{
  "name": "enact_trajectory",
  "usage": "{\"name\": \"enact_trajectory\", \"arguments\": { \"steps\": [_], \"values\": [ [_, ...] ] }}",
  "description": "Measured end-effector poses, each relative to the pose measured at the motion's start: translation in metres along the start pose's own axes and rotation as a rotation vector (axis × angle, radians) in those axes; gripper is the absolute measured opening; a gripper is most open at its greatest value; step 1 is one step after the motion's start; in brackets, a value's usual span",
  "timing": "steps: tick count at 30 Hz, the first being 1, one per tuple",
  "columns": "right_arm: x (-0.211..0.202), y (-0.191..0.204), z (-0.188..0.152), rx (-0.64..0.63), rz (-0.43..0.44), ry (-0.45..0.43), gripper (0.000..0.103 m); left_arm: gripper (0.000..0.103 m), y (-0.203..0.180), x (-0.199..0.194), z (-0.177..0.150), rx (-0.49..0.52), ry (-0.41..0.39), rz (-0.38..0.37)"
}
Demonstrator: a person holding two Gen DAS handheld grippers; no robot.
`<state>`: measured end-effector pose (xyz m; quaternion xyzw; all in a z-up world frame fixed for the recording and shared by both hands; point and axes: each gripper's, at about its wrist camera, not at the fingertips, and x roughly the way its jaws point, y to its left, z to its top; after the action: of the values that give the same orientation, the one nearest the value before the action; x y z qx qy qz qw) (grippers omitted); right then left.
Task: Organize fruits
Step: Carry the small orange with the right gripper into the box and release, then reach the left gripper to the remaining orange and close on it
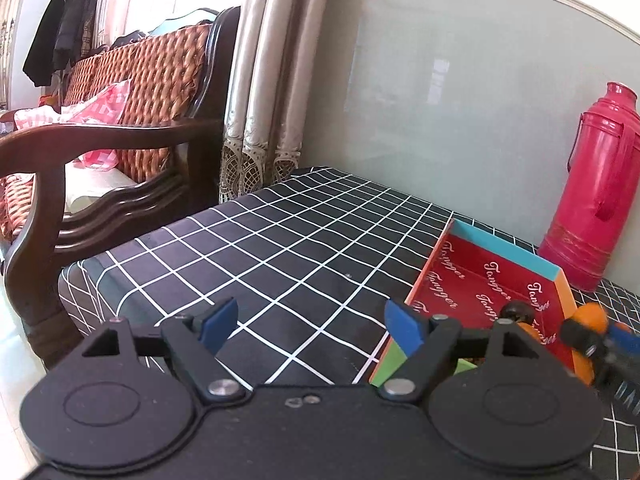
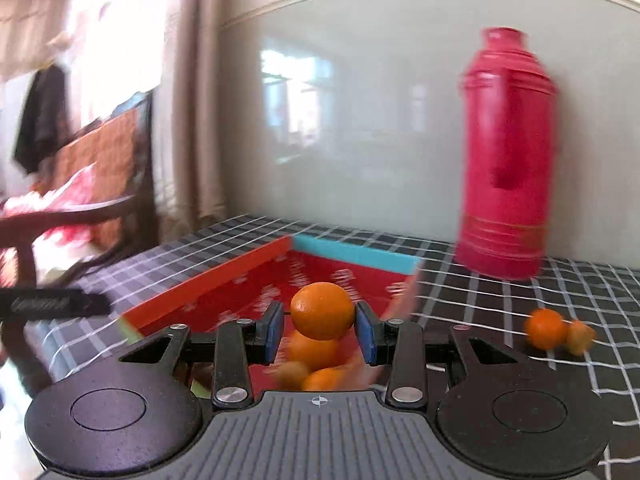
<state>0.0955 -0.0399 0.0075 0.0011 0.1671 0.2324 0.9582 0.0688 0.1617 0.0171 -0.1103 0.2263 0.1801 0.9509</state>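
Observation:
My right gripper [image 2: 320, 322] is shut on an orange [image 2: 322, 310] and holds it above the near end of a red tray [image 2: 208, 282] with orange and blue walls. Several oranges [image 2: 314, 350] lie in the tray below it. Two more oranges [image 2: 546, 328] lie on the checked cloth to the right of the tray. My left gripper [image 1: 310, 326] is open and empty over the cloth, left of the tray [image 1: 472, 276]. The right gripper with its orange [image 1: 590, 314] shows blurred at the tray's right wall in the left wrist view.
A tall pink thermos [image 2: 506, 152] stands by the wall behind the tray, also in the left wrist view [image 1: 592, 184]. The table with black checked cloth [image 1: 280, 232] ends at the left beside a wooden sofa [image 1: 100, 152]. The wall runs behind.

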Motion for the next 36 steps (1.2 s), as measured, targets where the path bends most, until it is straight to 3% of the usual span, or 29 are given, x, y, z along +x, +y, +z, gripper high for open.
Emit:
{"name": "enact_trajectory", "arguments": {
  "steps": [7,8,9,10,17,19,22,29,36],
  "values": [
    [0.008,0.025,-0.010,-0.092,0.023,0.021,0.039,0.074,-0.001,-0.001,0.000,0.005,0.002,-0.002],
    [0.010,0.026,-0.010,-0.104,0.013,0.027,0.054,0.075,-0.001,-0.001,0.000,0.003,0.002,-0.002],
    [0.009,0.025,-0.010,-0.108,0.000,0.021,0.082,0.075,-0.001,-0.001,0.000,0.003,0.002,-0.001],
    [0.003,0.023,-0.010,-0.103,-0.020,-0.010,0.094,0.075,-0.001,0.000,0.000,0.003,0.003,-0.001],
    [-0.027,-0.001,0.001,-0.003,-0.142,-0.191,0.094,0.075,-0.002,-0.001,0.000,0.000,0.002,-0.003],
    [-0.029,-0.007,0.001,0.004,-0.192,-0.204,0.094,0.075,-0.004,-0.001,0.000,0.003,0.003,-0.005],
    [-0.033,-0.014,0.001,0.012,-0.269,-0.220,0.103,0.075,-0.008,-0.002,0.000,0.004,0.003,-0.011],
    [-0.047,-0.033,-0.003,-0.006,-0.490,-0.248,0.103,0.075,-0.033,-0.007,-0.001,0.026,-0.011,-0.054],
    [-0.069,-0.068,-0.011,0.014,-0.662,-0.229,0.103,0.075,-0.083,-0.014,-0.005,0.085,-0.027,-0.157]
  ]
}}
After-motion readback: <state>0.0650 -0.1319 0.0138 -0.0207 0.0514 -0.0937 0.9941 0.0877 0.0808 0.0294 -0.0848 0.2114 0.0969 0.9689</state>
